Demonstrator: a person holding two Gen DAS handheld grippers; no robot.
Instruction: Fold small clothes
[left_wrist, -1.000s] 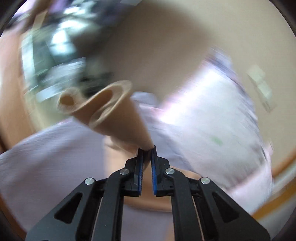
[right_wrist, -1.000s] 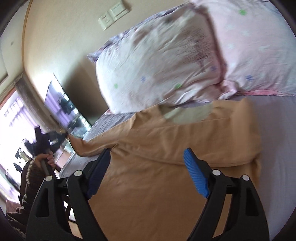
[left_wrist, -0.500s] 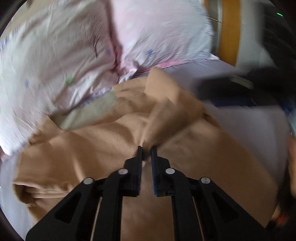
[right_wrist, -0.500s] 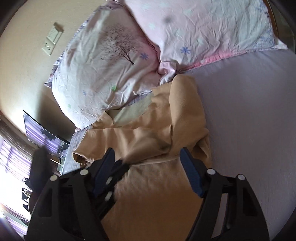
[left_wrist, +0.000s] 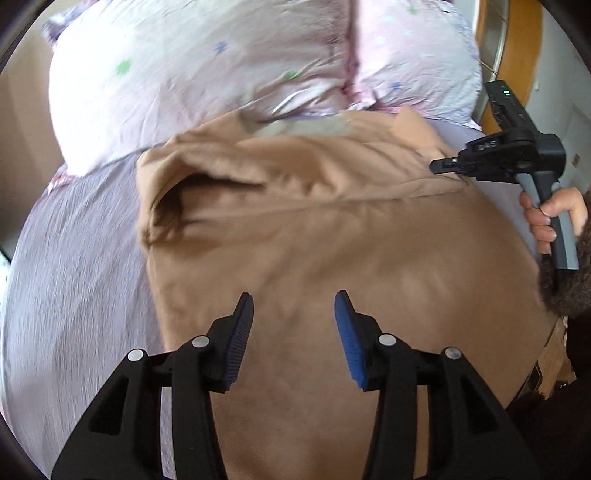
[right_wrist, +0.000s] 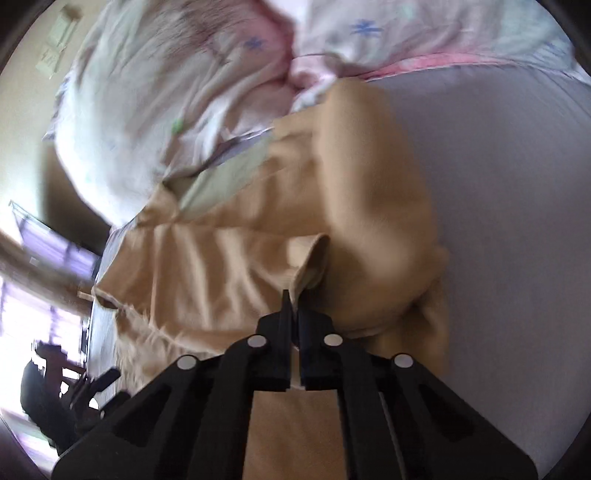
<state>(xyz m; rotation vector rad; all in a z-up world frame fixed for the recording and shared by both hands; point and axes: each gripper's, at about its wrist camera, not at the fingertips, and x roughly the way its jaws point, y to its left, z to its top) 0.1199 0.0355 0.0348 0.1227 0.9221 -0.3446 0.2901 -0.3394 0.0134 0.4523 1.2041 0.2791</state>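
Observation:
A tan garment (left_wrist: 332, 236) lies spread on the lilac bed sheet (left_wrist: 74, 258), its far edge against the pillows. My left gripper (left_wrist: 293, 306) is open and empty, just above the garment's near middle. My right gripper (right_wrist: 293, 301) is shut on a raised fold of the tan garment (right_wrist: 314, 258) at its right side. In the left wrist view the right gripper (left_wrist: 448, 164) shows at the garment's right edge, held by a hand (left_wrist: 546, 218). A folded-over sleeve opening (left_wrist: 173, 199) lies at the garment's left.
Two pink-white patterned pillows (left_wrist: 221, 66) lie at the head of the bed, also in the right wrist view (right_wrist: 184, 92). A wooden frame (left_wrist: 487, 55) stands at the far right. A wall with a switch plate (right_wrist: 55, 44) is to the left.
My left gripper let go of the tan fold and opened, now over the flat garment. My right gripper went from open to shut on a fold at the garment's right side.

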